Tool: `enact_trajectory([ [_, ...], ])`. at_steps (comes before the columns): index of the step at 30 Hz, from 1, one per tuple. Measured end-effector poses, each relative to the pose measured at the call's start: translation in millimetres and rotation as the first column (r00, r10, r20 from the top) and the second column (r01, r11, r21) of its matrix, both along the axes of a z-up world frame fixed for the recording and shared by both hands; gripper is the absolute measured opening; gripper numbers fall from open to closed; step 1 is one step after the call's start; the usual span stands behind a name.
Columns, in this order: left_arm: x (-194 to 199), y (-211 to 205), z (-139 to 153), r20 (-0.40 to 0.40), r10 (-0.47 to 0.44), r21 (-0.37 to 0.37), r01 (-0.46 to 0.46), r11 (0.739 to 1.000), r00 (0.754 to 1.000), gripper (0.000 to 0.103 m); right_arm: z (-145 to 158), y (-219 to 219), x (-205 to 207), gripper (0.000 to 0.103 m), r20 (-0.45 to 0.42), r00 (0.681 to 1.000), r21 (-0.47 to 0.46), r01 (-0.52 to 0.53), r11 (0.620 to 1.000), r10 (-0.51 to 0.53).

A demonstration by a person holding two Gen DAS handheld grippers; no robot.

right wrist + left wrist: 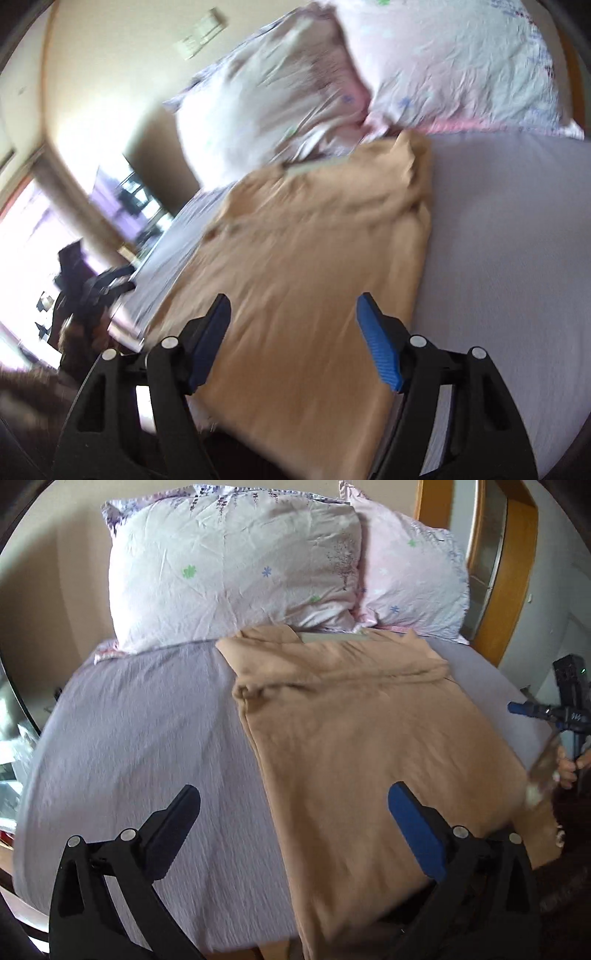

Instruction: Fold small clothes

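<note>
A tan garment [362, 746] lies folded lengthwise on the lilac bed sheet [147, 738], its far end by the pillows and its near end at the bed's front edge. My left gripper [295, 805] is open and empty, hovering above the garment's left edge. My right gripper [293, 310] is open and empty above the garment's [314, 266] near end; this view is blurred. The right gripper also shows at the right edge of the left wrist view [543, 712]. The left gripper shows dimly at the left of the right wrist view [110, 284].
Two floral pillows [236, 568] [413, 579] lean at the head of the bed against a wooden headboard [517, 572]. The lilac sheet [509, 258] lies bare on both sides of the garment. A bright window and dark furniture [125, 199] are off to the left.
</note>
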State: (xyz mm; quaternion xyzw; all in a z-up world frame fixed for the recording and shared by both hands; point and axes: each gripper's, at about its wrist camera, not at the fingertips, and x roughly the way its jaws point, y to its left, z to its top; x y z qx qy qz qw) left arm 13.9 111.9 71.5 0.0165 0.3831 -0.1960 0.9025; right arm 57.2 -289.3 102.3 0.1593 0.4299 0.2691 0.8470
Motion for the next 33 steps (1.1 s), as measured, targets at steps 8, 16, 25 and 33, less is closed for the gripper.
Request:
enact_trajectory([
  [8, -71, 36, -66, -0.187, -0.041, -0.192, 0.005, 0.981, 0.981, 0.102, -68, -50, -95, 0.074, -0.216, 0.973, 0.046, 0.097, 0.994, -0.085],
  [16, -40, 27, -117, -0.322, -0.104, -0.462, -0.061, 0.885, 0.941, 0.066, -118, -53, -82, 0.04, -0.274, 0.962, 0.257, 0.081, 0.963, -0.008],
  [25, -32, 55, -78, -0.294, -0.112, -0.675, -0.123, 0.727, 0.949, 0.005, -49, -48, -74, 0.005, -0.065, 0.995, 0.331, -0.048, 0.943, 0.073],
  [33, 114, 33, 3, -0.168, -0.01, -0.614, -0.097, 0.783, 0.986, 0.005, 25, -31, 82, 0.006, 0.114, 0.991, 0.345, 0.019, 0.938, -0.062],
])
